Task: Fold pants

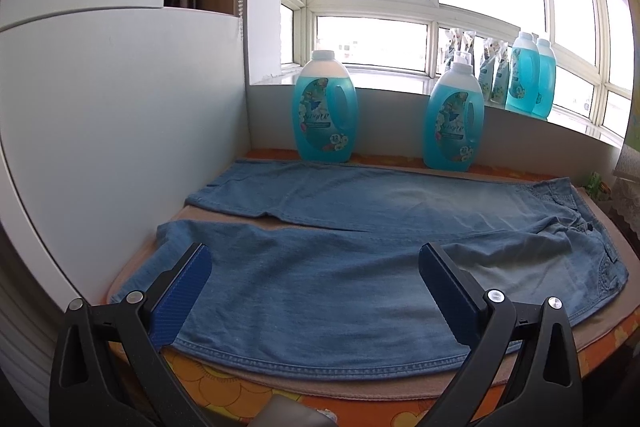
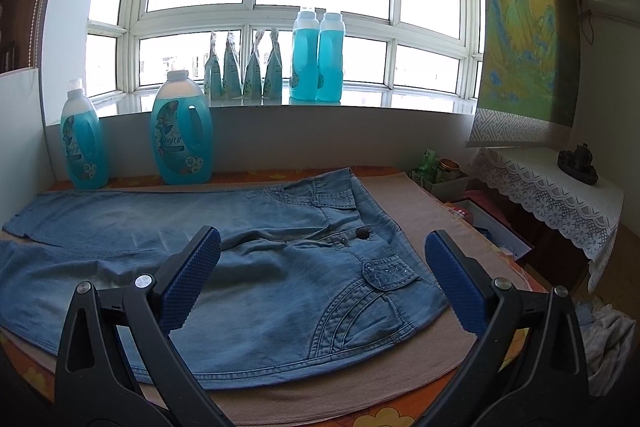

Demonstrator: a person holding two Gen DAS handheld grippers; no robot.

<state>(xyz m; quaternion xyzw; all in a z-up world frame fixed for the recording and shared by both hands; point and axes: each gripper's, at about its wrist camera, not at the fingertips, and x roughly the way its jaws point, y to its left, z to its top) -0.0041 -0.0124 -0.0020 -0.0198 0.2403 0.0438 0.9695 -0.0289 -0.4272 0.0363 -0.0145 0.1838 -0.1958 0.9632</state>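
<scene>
Light blue denim pants [image 1: 320, 287] lie spread flat on a beige mat [image 1: 360, 383], legs pointing left, waist to the right. My left gripper [image 1: 316, 259] is open and empty, hovering over the near leg close to the front edge. In the right wrist view the waist end of the pants [image 2: 304, 267] shows its button and pocket. My right gripper [image 2: 322, 247] is open and empty above the waist and near pocket. The two legs lie apart with a narrow gap between them.
Two blue detergent bottles [image 1: 325, 107] [image 1: 454, 117] stand behind the pants against the sill. More bottles and pouches [image 2: 316, 57] stand on the windowsill. A white cabinet wall [image 1: 120, 127] bounds the left. A lace-covered side table [image 2: 548, 187] and boxes stand at the right.
</scene>
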